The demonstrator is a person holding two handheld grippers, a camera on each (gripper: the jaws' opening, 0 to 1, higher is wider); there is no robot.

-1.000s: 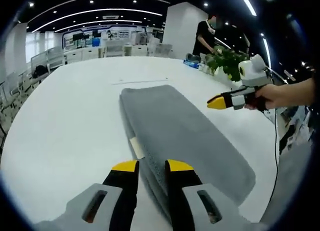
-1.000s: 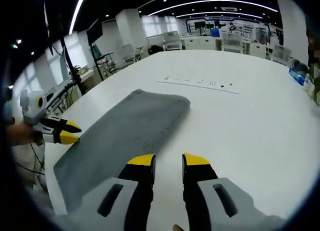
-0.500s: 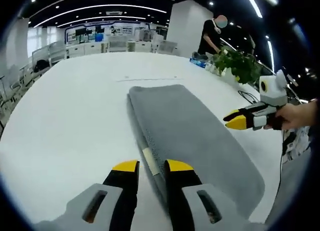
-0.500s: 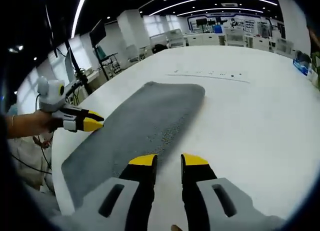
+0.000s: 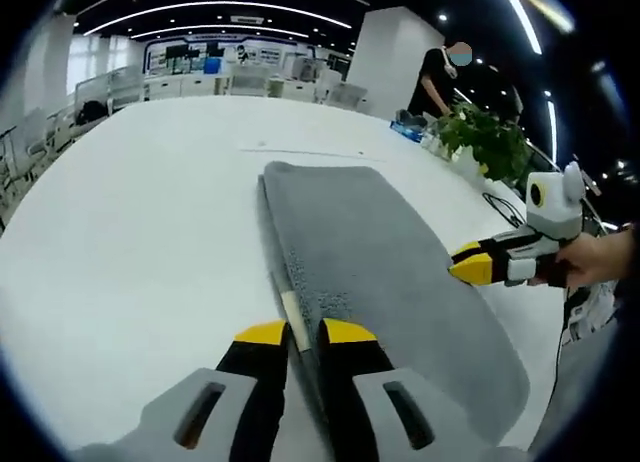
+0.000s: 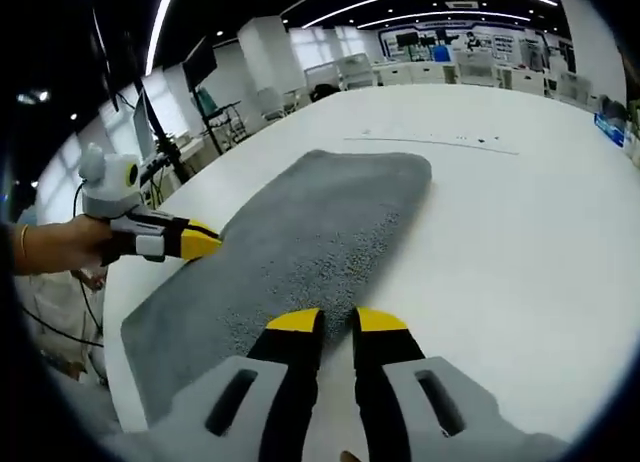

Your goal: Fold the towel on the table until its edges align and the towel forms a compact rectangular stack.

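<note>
Two grippers are working one grey towel [image 5: 385, 252], which lies flat as a long folded strip on the white worktop [image 5: 130, 232]. Left gripper [image 5: 292, 333] has its jaws nearly together at the towel's long edge with the white tag. Right gripper [image 6: 337, 320] sits at the opposite long edge, jaws almost closed too, can't tell if either one's actually pinching cloth.

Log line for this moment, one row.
grey terry towel: long flat strip on white table | left gripper: nearly shut at towel's long edge | right gripper: nearly shut at opposite edge
</note>
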